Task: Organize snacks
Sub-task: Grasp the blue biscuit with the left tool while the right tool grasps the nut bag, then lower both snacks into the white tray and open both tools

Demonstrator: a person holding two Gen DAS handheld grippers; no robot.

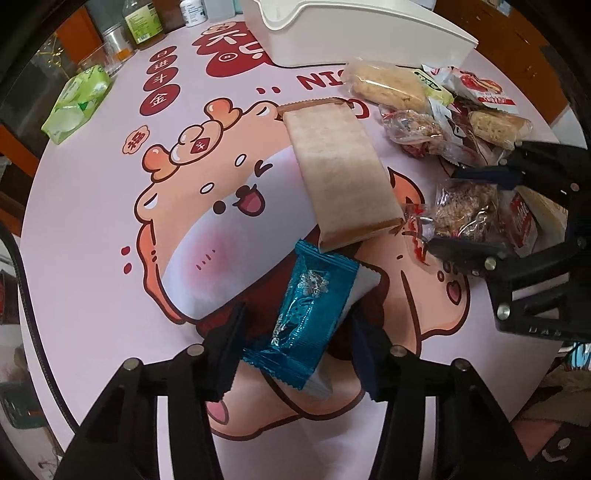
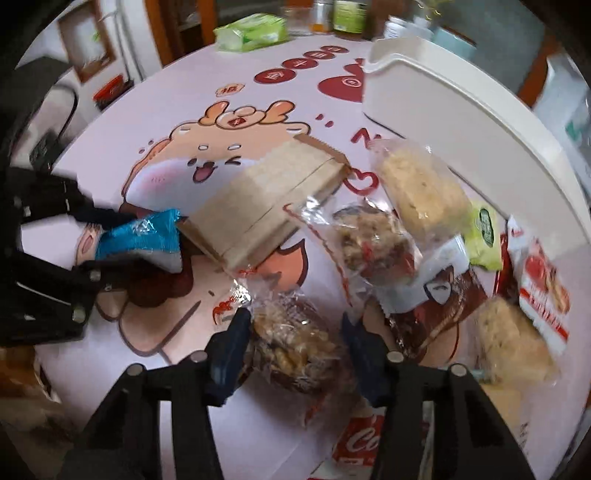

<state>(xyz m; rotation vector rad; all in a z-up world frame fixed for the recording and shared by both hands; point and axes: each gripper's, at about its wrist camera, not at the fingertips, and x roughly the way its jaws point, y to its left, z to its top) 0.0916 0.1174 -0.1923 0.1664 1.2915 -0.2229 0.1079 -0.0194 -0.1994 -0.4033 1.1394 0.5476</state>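
A: Snacks are spread over the table [image 1: 92, 258], and the white bin [image 1: 369, 33] at the far edge shows nothing inside from here. So I think the tidying has only begun.

B: What is on the left?

A: The left gripper [image 1: 295, 332] points steeply down near the front edge. Its jaws are partly closed around a blue snack pack [image 1: 306, 314]. The pack sits between the pads, and I cannot tell if both pads press on it.

B: And in the middle?

A: A long tan cracker pack [image 1: 340, 166] lies flat, with one end just beside the blue pack.

B: And on the right?

A: The right gripper [image 2: 291, 339] also tips steeply down. Its jaws are partly closed around a clear nut snack bag [image 2: 295, 347]. The pads look close against its sides, but I cannot tell if they squeeze it yet.

B: What is left?

A: Nearly all of it. More wrapped snacks, like a pale rice cake [image 2: 421, 188] and a red and white pack [image 2: 543, 291], lie in a heap by the right edge, next to the bin.
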